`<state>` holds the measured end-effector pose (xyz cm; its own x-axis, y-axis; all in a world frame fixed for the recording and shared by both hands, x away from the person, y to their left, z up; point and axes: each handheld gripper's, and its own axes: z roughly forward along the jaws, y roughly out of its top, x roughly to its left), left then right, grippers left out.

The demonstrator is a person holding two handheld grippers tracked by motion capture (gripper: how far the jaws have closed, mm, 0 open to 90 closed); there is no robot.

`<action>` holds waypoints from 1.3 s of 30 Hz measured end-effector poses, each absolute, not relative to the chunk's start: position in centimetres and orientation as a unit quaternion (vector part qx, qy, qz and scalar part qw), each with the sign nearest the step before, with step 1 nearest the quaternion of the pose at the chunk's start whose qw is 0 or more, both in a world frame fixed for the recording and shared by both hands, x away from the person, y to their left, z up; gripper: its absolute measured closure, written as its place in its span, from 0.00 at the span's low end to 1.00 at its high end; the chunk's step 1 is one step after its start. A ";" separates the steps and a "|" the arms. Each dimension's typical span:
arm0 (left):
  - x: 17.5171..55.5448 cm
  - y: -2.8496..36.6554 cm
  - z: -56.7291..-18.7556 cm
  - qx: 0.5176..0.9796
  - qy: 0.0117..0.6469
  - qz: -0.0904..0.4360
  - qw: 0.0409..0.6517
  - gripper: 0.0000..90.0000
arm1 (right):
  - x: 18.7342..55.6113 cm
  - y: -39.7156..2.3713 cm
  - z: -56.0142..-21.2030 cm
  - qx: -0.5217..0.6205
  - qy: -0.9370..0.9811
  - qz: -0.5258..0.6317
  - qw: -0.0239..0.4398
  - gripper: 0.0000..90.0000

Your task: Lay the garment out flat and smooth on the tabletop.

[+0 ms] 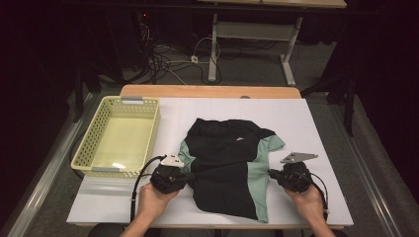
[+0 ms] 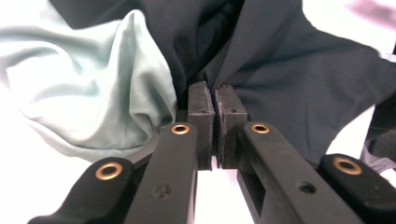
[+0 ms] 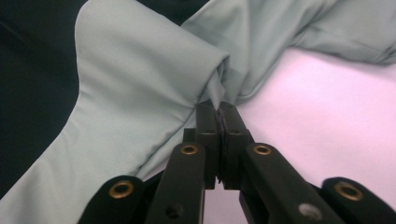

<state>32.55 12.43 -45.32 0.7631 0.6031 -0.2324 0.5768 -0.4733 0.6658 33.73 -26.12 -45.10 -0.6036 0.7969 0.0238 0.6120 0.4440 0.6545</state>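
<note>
Both hands sit at the tabletop's (image 1: 326,123) near edge. I've got the left gripper (image 1: 187,175) pinching the black cloth of the garment (image 1: 227,168); the right gripper (image 1: 272,174) pinches its pale green edge. It's a black-and-green shirt, crumpled mid-table, slightly toward the near edge. Yellow basket (image 1: 89,143) sits along the left edge, near the far corner.

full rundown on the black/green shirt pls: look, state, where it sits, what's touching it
The shirt is black with pale mint-green side panels and sleeve parts, of a thin, smooth, slightly shiny fabric. It lies crumpled and partly folded on the white table, about the middle, right of the yellow basket and apart from it. The left tool is shut on a pinch of its black cloth at its left edge; the right tool is shut on a fold of green cloth at its right edge.
</note>
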 end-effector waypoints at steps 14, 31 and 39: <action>32.1 14.2 -45.0 0.839 0.372 0.057 0.393 0.72 | 31.2 -24.9 -45.7 0.413 0.837 0.338 0.121 0.74; 32.8 12.7 -46.3 0.856 0.360 0.041 0.369 0.65 | 28.9 -25.5 -44.2 0.397 0.840 0.339 0.148 0.98; 33.8 12.4 -46.7 0.853 0.365 0.024 0.373 0.65 | 28.6 -26.8 -44.4 0.424 0.827 0.335 0.155 0.88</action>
<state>33.81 12.41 -46.66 0.7322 0.6408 -0.2309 0.6043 -0.4548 0.6542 28.55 -26.83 -44.42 -0.5923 0.8053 0.0272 0.5970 0.4159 0.6860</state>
